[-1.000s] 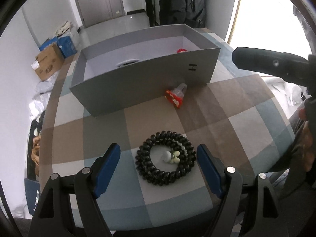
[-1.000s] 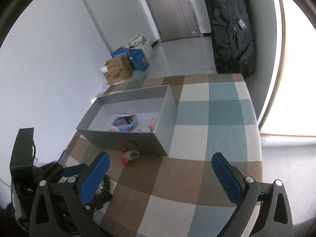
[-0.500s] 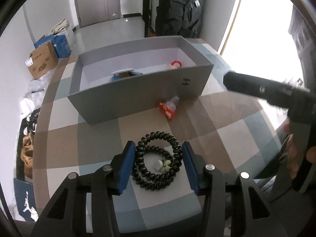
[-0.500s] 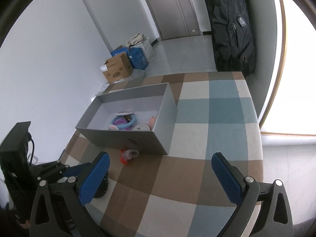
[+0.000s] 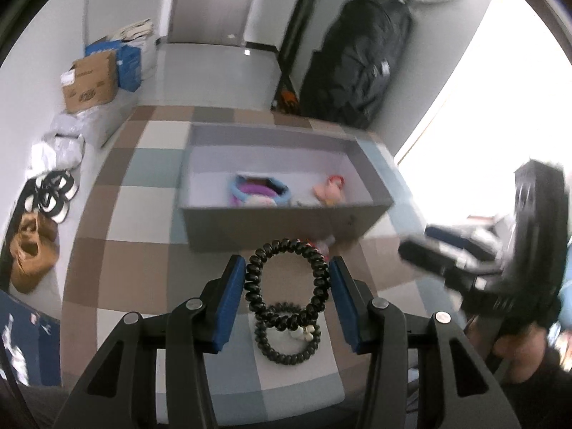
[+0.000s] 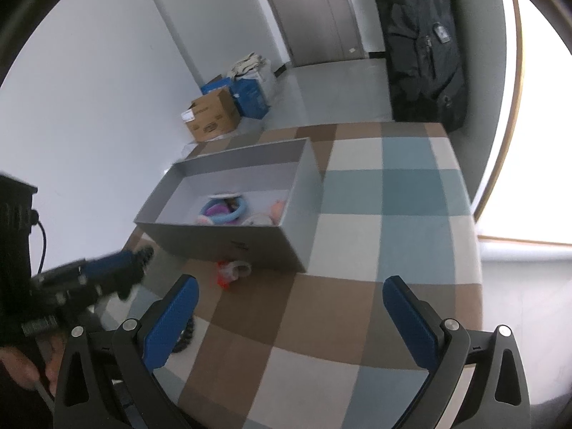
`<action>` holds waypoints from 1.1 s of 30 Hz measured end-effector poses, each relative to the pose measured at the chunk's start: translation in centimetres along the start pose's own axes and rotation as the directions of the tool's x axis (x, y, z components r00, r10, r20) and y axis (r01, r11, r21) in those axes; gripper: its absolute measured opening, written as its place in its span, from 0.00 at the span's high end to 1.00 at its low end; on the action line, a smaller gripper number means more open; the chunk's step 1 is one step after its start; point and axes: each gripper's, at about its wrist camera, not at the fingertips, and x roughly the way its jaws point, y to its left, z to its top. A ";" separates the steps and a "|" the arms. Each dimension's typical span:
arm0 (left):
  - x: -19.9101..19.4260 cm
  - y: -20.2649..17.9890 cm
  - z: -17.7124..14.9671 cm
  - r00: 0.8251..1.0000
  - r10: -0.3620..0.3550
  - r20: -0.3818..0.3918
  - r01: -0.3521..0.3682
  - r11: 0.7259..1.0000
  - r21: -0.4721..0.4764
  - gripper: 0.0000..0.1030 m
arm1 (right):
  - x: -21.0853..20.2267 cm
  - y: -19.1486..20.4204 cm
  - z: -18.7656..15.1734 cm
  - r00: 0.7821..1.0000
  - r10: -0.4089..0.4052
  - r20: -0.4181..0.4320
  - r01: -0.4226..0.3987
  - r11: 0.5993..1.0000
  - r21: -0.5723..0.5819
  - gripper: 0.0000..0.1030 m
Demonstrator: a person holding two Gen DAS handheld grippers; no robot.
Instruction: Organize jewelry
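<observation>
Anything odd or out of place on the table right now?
Yes. A small red and clear item lies loose on the tablecloth against the grey box's front wall, outside it. The black bead bracelet in the left gripper hangs in two loops, the lower one drooping.

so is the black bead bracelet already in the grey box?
No, the black bead bracelet sits between the left gripper's jaws, short of the grey box.
</observation>
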 end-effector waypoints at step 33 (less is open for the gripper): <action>-3.2 5.0 1.8 0.993 -0.044 0.110 0.067 0.974 -0.217 0.59 | 5.9 12.4 -5.2 0.990 -0.032 -0.135 -0.031 0.898 -0.439 0.29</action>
